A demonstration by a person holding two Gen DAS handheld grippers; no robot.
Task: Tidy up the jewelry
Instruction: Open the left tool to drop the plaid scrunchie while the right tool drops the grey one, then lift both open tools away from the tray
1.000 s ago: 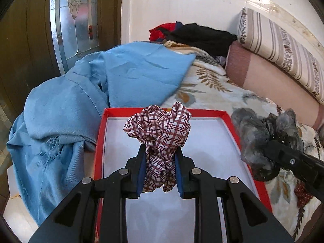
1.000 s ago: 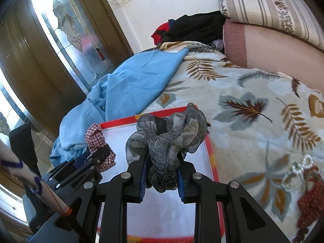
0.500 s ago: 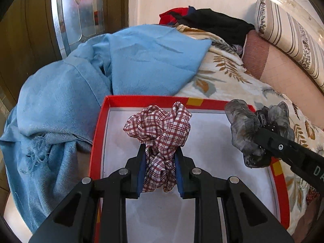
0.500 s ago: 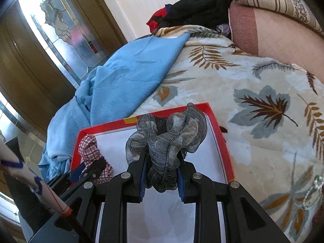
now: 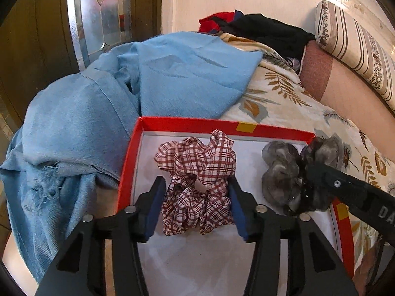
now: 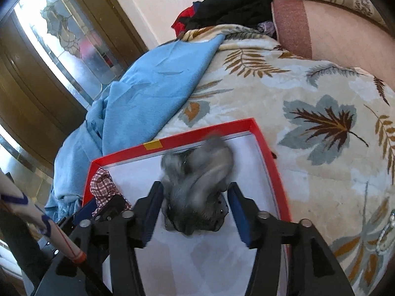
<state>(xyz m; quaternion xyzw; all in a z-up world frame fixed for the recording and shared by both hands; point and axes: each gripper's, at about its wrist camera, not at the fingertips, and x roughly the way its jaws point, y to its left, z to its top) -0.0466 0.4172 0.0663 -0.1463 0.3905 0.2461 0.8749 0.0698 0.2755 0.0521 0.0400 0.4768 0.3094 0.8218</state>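
A red-rimmed box (image 5: 187,123) with a white floor lies on the bed; it also shows in the right wrist view (image 6: 276,162). A red plaid scrunchie (image 5: 197,180) lies in the box between the spread fingers of my open left gripper (image 5: 196,204). A grey scrunchie (image 6: 197,185), blurred by motion, is in the box between the spread fingers of my open right gripper (image 6: 196,207). In the left wrist view the grey scrunchie (image 5: 281,172) sits to the right of the plaid one, by the right gripper's finger.
A blue cloth (image 5: 111,98) is heaped left of and behind the box. A leaf-print blanket (image 6: 308,103) covers the bed. Striped and pink pillows (image 5: 345,74) lie at the right. Dark and red clothes (image 5: 259,29) are at the back. Pearl jewelry (image 6: 385,231) lies at the right edge.
Both grippers have opened and let go of their scrunchies, which now lie in the red box. Both grippers came lower and closer to the box.
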